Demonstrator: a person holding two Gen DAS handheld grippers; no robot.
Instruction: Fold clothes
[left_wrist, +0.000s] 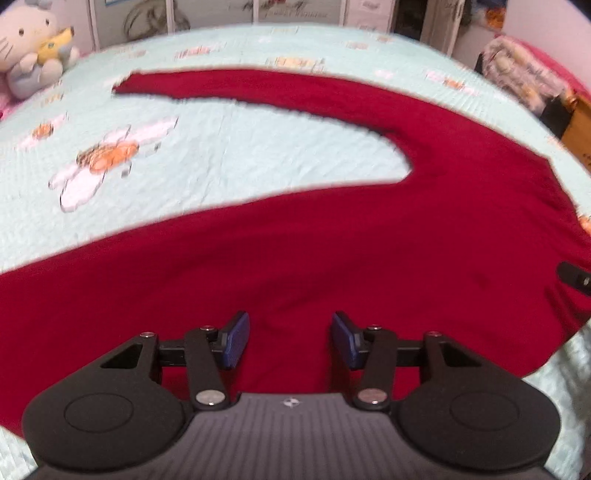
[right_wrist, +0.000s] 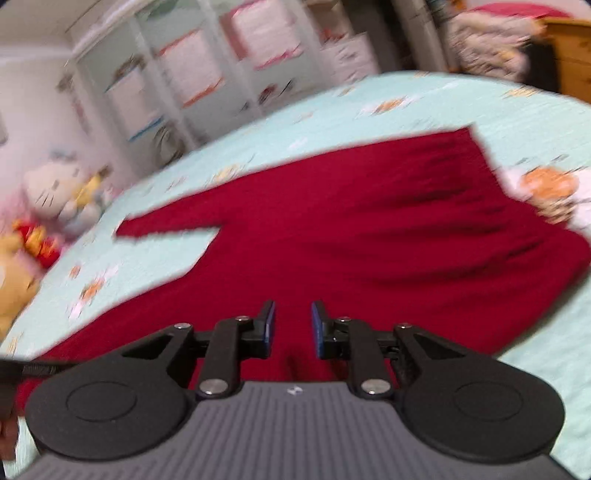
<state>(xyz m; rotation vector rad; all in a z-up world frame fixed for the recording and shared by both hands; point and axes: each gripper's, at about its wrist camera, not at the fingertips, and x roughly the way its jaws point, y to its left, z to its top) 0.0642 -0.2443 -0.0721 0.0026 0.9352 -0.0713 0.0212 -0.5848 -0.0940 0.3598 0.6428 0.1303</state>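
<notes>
A dark red garment (left_wrist: 332, 258) lies spread flat on a bed covered by a pale green quilt (left_wrist: 221, 155) printed with white and orange flowers. In the left wrist view one long sleeve (left_wrist: 229, 86) stretches away to the upper left, leaving a tongue of bare quilt between it and the broad body of the garment. The left gripper (left_wrist: 290, 338) hangs over the near part of the red cloth, its jaws standing apart with blue pads and nothing between them; whether the tips touch the cloth cannot be told. At the right edge of that view a small dark piece of the other tool (left_wrist: 574, 277) shows over the garment. In the right wrist view, which is blurred, the right gripper (right_wrist: 293, 328) is also over the red cloth, its jaws a little apart, narrower than the left pair, and empty. A white plush cat (left_wrist: 27, 48) sits at the far left corner of the bed, with pale shelves (right_wrist: 192, 74) behind it.
</notes>
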